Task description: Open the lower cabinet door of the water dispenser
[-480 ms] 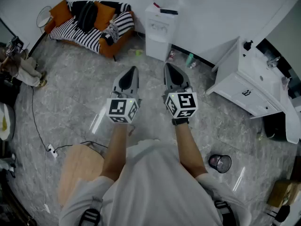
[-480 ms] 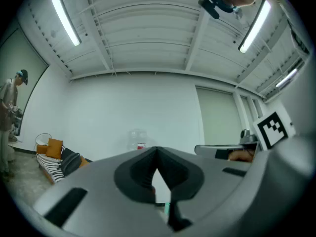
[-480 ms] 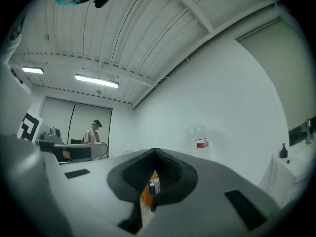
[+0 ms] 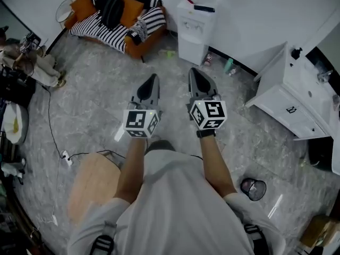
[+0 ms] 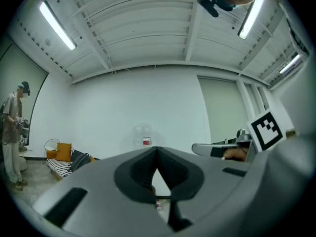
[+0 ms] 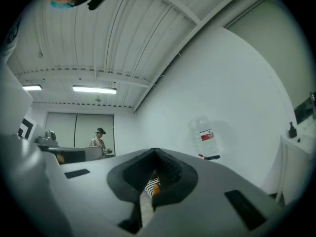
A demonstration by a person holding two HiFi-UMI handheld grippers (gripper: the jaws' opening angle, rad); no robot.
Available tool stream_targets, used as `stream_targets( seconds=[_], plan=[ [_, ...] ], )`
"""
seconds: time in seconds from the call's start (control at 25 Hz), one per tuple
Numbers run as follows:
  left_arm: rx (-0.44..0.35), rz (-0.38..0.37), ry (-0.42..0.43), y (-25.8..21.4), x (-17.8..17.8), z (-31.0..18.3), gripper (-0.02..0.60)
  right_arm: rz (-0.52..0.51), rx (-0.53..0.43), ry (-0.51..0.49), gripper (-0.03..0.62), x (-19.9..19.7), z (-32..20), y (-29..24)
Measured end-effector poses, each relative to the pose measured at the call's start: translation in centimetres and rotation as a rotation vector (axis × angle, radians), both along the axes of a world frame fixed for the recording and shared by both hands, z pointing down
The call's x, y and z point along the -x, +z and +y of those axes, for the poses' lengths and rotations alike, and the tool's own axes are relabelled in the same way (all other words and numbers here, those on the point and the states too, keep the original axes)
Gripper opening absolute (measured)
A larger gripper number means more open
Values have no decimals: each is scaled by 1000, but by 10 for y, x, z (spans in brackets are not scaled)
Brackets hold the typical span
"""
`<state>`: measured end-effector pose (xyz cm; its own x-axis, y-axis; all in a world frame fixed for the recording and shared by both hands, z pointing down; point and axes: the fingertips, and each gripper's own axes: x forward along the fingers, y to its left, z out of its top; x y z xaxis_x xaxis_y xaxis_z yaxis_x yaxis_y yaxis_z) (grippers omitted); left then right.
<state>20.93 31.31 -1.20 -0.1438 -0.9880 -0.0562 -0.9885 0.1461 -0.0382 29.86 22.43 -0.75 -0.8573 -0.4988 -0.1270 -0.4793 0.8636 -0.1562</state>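
The left tongs point(image 4: 152, 78) and the right tongs point(image 4: 195, 72) are held side by side over the floor point(image 4: 95, 105), a glossy grey stone with pale marbled veins. Each is a smooth grey wedge that narrows to a dark, rubbery tip. In the left gripper view the left tongs point(image 5: 157, 149) are pressed together at their point with nothing between them. In the right gripper view the right tongs point(image 6: 155, 152) are likewise pressed together and empty.

The water dispenser point(image 4: 194, 33) stands against the white wall, well ahead of both tips. It is a boxy white column with rounded edges. A clear ribbed bottle point(image 6: 205, 137) with a red label sits upside down on top of it. The lower cabinet door point(image 4: 191, 51) is the flat white panel on its front; it is too small to tell how it stands.

To the left of the dispenser is an orange sofa point(image 4: 119, 23) draped in black-and-white striped cloth. To the right is an angular white surface point(image 4: 297, 100) with a drawer front. A round dark mesh bin point(image 4: 254, 188) stands on the floor near the person's right elbow.
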Motion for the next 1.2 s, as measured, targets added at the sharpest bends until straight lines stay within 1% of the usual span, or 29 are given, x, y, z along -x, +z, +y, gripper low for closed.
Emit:
stream_targets(
  seconds=[0.16,0.28,0.4,0.52,0.6,0.68,0.84,1.0,1.08,1.2],
  plan=[
    [9,5,-8,5,13,-8,6,2,4,-15,5,15,-4,7],
    [8,6,12,12,27,-23,6,16,12,-8,5,30,-12,19],
    [8,17,37,22,50,-51,6,38,7,6,5,51,-30,33],
    [0,29,65,29,85,-92,6,43,-13,10,5,85,-62,35],
    [-7,24,103,30,113,-128,6,42,-27,32,5,114,-91,34],
    [-4,17,157,31,142,-169,6,48,-33,79,5,143,-121,34],
    [24,32,256,31,208,-243,6,52,-1,171,5,210,-183,37],
    [54,71,342,33,266,-305,6,62,25,251,5,270,-235,37],
    [70,86,379,38,286,-332,6,76,35,287,5,291,-255,39],
    [100,115,444,52,298,-364,6,99,70,347,5,306,-279,52]
  ],
)
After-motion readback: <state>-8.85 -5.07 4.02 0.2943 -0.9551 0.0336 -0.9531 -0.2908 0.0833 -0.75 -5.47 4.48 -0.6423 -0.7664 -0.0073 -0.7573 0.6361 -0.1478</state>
